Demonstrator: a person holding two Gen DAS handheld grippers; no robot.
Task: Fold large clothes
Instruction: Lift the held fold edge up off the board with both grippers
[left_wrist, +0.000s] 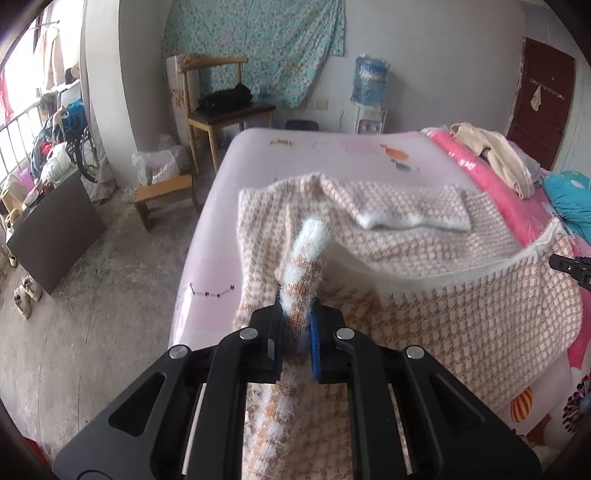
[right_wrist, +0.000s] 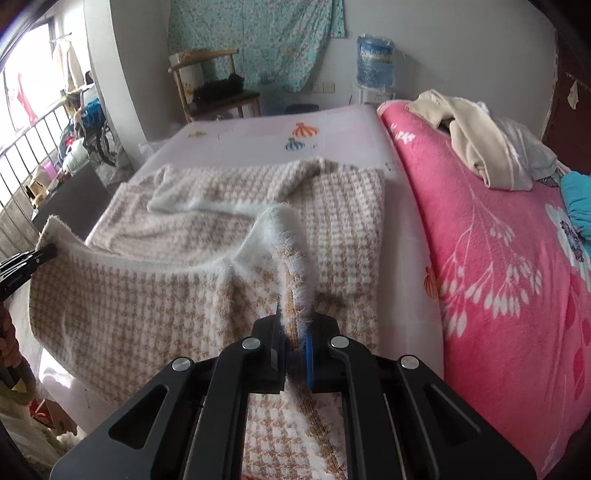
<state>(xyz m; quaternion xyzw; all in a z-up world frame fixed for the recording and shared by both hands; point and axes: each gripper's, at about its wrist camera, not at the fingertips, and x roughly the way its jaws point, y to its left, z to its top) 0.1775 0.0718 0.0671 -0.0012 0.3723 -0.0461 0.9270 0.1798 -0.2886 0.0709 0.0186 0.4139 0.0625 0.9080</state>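
We see the left gripper (left_wrist: 295, 332) pinching the sweater (left_wrist: 461, 306) hem. The right gripper (right_wrist: 293, 338) likewise pinches it above the bed (left_wrist: 218, 229).

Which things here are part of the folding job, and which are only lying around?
Part of the job: houndstooth sweater; left gripper; right gripper, both clamped on its hem.

Lying around: pink blanket; beige clothes; wooden chair; water bottle.

The sweater (right_wrist: 207, 236) lies on the bed (right_wrist: 258, 129), blanket (right_wrist: 498, 258) to its right, chair (right_wrist: 218, 88) behind
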